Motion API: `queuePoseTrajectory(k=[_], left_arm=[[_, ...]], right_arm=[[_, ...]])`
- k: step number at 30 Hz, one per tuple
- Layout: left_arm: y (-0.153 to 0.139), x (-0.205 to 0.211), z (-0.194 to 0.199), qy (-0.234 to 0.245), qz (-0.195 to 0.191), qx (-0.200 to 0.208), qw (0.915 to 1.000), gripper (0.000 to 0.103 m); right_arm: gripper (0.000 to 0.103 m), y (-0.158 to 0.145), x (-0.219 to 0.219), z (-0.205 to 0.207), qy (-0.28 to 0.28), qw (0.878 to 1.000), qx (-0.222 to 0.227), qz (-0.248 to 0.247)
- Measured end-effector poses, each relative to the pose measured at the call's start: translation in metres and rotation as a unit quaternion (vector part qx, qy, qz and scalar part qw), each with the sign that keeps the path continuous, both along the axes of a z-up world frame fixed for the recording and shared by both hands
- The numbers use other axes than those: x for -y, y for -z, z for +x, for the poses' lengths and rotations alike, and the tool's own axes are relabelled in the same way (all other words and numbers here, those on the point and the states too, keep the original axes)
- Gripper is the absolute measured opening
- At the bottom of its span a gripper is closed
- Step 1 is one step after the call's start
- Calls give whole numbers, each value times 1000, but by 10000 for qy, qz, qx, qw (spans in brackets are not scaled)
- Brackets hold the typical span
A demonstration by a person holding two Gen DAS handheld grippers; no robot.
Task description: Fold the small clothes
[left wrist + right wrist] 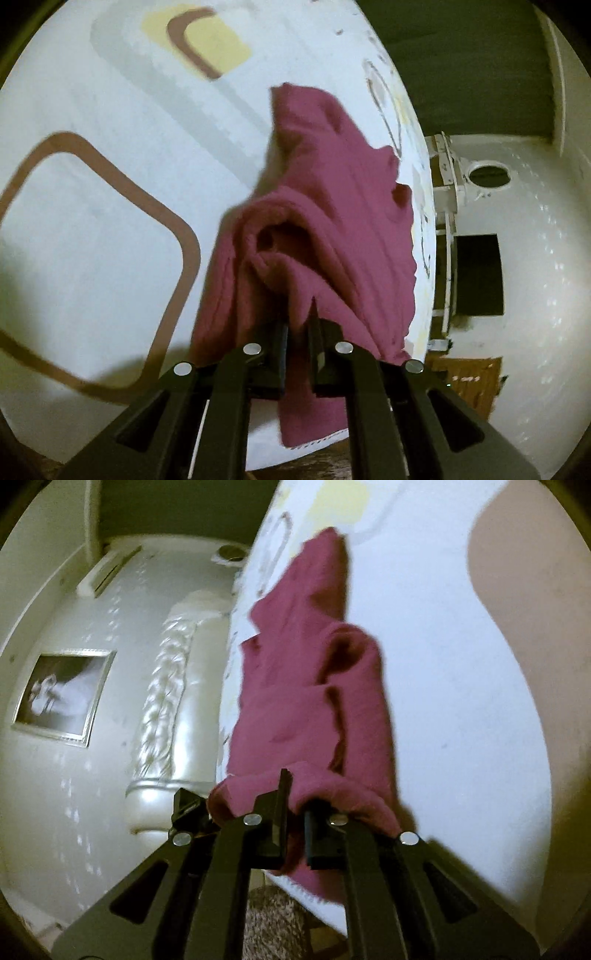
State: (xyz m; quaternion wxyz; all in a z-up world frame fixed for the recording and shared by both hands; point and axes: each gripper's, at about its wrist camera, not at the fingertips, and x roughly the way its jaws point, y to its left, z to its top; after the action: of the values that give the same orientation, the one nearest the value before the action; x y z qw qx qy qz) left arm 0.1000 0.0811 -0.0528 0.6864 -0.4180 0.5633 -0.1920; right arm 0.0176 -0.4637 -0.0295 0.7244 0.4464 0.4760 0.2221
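A small magenta garment lies bunched on a white bed cover, near its edge. My left gripper is shut on a fold of the garment, and the cloth drapes over and below the black fingers. In the right wrist view the same magenta garment stretches away from me along the cover's edge. My right gripper is shut on another fold, with cloth hanging down between the fingers. Both pictures are blurred and tilted.
The bed cover carries brown rounded-square outlines and a yellow patch. A pearly padded headboard and a framed picture on the white wall stand beside the bed. A shaggy rug lies below the bed edge.
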Motion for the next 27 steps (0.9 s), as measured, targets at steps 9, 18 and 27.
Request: queuePoseTrajectory(k=[9, 18, 27], left_arm=[[-20, -38, -5, -302, 73, 160, 9994, 24], [-87, -13, -57, 492, 2970, 2468, 9211, 38], [-66, 66, -134, 1990, 5038, 4533, 7078, 52]], right_arm=[[36, -24, 8, -7, -4, 9994, 316, -138], [40, -60, 8, -29, -113, 9957, 641, -658], [40, -62, -8, -34, -359, 9917, 624, -1061]])
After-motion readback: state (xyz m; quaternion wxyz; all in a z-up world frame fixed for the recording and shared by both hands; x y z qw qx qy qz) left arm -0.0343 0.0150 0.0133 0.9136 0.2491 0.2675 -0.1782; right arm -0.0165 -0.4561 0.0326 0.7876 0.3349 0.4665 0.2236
